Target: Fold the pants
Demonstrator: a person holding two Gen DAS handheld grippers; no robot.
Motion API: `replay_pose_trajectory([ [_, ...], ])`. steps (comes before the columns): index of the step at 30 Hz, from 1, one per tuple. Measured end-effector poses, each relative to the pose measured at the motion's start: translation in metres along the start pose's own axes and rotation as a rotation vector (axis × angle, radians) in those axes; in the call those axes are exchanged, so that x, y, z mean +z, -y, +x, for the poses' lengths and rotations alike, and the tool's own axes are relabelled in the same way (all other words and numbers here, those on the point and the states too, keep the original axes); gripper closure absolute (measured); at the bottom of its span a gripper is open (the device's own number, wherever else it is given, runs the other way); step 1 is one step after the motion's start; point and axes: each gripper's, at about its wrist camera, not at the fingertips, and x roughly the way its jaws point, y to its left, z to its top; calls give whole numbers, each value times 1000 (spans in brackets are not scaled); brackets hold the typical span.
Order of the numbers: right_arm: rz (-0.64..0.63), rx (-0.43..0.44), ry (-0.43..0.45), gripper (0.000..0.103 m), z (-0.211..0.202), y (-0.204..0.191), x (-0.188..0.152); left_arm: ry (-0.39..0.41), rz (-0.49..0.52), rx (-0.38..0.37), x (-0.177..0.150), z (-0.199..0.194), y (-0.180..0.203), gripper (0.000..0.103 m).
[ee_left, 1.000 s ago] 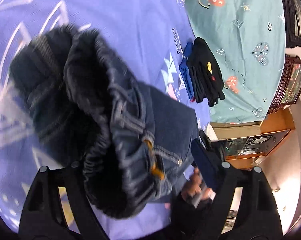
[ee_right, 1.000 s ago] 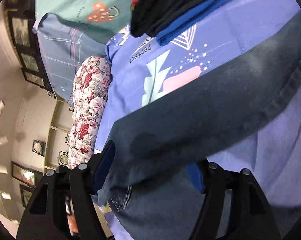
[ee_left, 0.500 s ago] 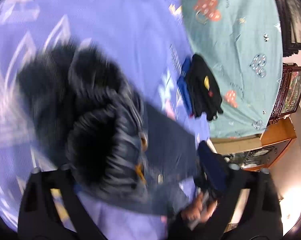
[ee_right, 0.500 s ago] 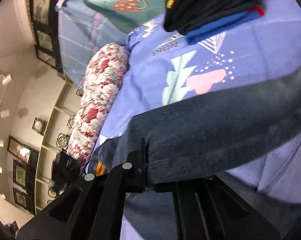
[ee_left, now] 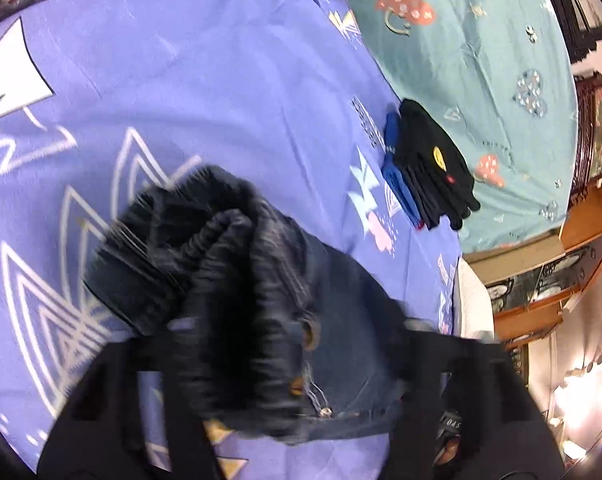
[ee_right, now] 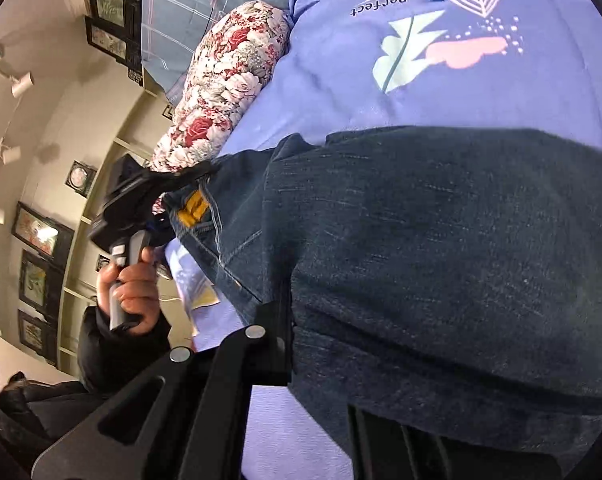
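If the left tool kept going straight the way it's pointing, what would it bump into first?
Probably the jeans: their bunched waistband already sits between the left tool's fingers. Beyond them lies the purple sheet. Blur hides exact contact.

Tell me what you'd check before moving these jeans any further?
1. Right gripper has hold of the jeans: ok, its fingers are pinched on a fold of denim.
2. Left gripper has hold: cannot tell; the waistband sits between its fingers, but the view is blurred. In the right view it seems to pinch the waist edge.
3. Waistband lies flat: not ok, it is bunched up.
4. Purple bedsheet has open room for the fold: ok.
5. Stack of folded clothes is apart from the jeans: ok.
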Motion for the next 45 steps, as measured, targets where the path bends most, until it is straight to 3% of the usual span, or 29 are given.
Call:
replay_pose_trajectory([
  [2,-4,0,11,99,-3,-2,1,21,32,41,-3,2,10,26],
  [4,-2,4,16,99,-5,-3,2,48,84,84,3,0,17,60],
  [6,-5,2,16,99,-4,-4,2,71,101,74,16,-5,20,79],
  [8,-15,17,26,99,-3,-9,3,108,103,72,30,-16,16,79],
  [12,-52,21,10,99,-1,-14,-1,74,120,105,27,-11,-2,79],
  [17,-69,14,-42,98,13,-18,-2,113,133,122,17,-20,-17,77],
  [20,-103,6,-44,99,13,-25,-2,158,260,232,8,-17,-1,73],
  [22,-104,-25,-72,99,19,-23,-3,176,302,295,3,-15,1,66],
  [25,-102,-54,-105,98,27,-19,-7,181,324,315,-1,-18,1,61],
  [26,-104,-57,-108,97,28,-20,-7,171,324,305,-2,-20,1,60],
  [27,-106,-58,-110,96,27,-21,-7,146,318,281,-3,-23,0,52],
  [28,-106,-59,-112,95,27,-21,-7,120,305,248,-5,-25,-1,28],
  [29,-103,-64,-116,91,28,-20,-6,87,271,220,-8,-28,-5,13],
  [30,-94,-72,-115,88,28,-18,-6,89,251,208,-10,-33,-8,7],
  [31,-83,-76,-111,78,26,-15,-6,80,224,182,-14,-40,-13,7],
  [32,-62,-70,-106,74,23,-12,-4,61,199,156,-18,-48,-17,7],
  [34,-40,-62,-99,71,16,-7,-4,99,191,147,-25,-66,-16,8],
  [36,-22,-62,-79,65,4,-4,-6,151,222,113,-33,-84,-2,8],
  [38,-3,-59,-57,56,-12,0,-10,187,314,47,-43,-93,27,8],
  [42,60,-68,9,47,-63,13,-31,194,431,-15,-50,-69,64,6],
  [45,122,-153,145,47,-129,33,-52,141,358,-23,-36,-29,52,6],
])
